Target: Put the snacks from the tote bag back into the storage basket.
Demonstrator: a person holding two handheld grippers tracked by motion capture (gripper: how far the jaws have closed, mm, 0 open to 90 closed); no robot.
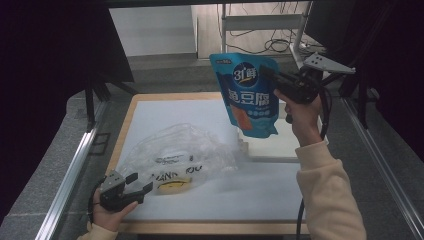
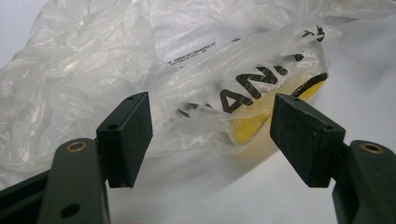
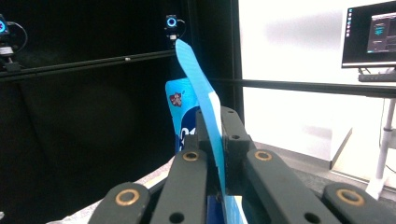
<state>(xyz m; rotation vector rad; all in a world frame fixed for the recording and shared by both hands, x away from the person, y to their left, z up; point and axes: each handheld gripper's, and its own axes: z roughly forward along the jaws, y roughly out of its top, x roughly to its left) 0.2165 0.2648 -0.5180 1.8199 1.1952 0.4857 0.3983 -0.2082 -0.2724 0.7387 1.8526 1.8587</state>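
A blue snack pouch [image 1: 248, 92] with white lettering hangs in the air over the table's right half, pinched at its upper right edge by my right gripper [image 1: 272, 76]. In the right gripper view the pouch [image 3: 201, 88] runs edge-on between the shut jaws of that gripper [image 3: 216, 135]. A crumpled clear plastic bag [image 1: 177, 155] with black print and a yellow mark lies on the white board [image 1: 170, 112]. My left gripper [image 1: 139, 182] rests at the bag's near left corner, open. In the left gripper view the printed end of the bag [image 2: 243, 98] lies just beyond the spread jaws [image 2: 210, 135], untouched.
A low white block [image 1: 280, 145] lies on the board under the pouch. Metal rails [image 1: 75, 170] run along both sides of the table. Dark curtains stand left and right, and a stand with cables [image 1: 265, 30] is behind the table.
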